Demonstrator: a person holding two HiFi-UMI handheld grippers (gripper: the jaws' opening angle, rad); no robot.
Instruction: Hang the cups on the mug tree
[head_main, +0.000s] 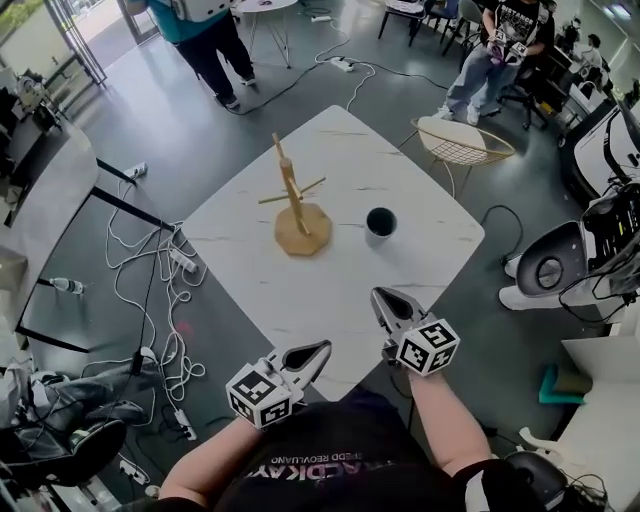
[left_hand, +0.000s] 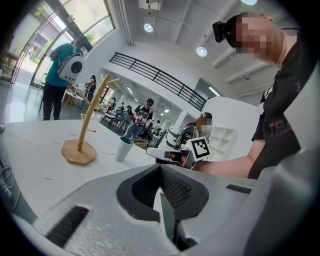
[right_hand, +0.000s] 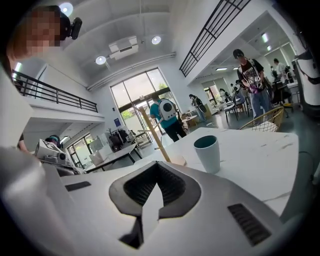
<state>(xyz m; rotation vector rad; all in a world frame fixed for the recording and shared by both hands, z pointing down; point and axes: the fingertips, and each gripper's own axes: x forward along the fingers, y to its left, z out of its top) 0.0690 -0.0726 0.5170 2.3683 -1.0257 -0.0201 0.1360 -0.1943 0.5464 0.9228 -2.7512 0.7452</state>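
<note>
You hold your left gripper (head_main: 318, 350) and right gripper (head_main: 383, 298) at the near edge of the bench (head_main: 330, 285). Both have their jaws clenched together with nothing between them. The cup (head_main: 380, 221) stands upright on the bench, just to the right of the tree (head_main: 293, 200) and clear of its base. Both grippers are well apart from the cup, and the right one is nearer.

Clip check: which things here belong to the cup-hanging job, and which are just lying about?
Job:
- mug tree, bare
- cup, upright on the table
- left gripper and right gripper, both shut, empty

Lying about:
- wire chair
- floor cables
</note>
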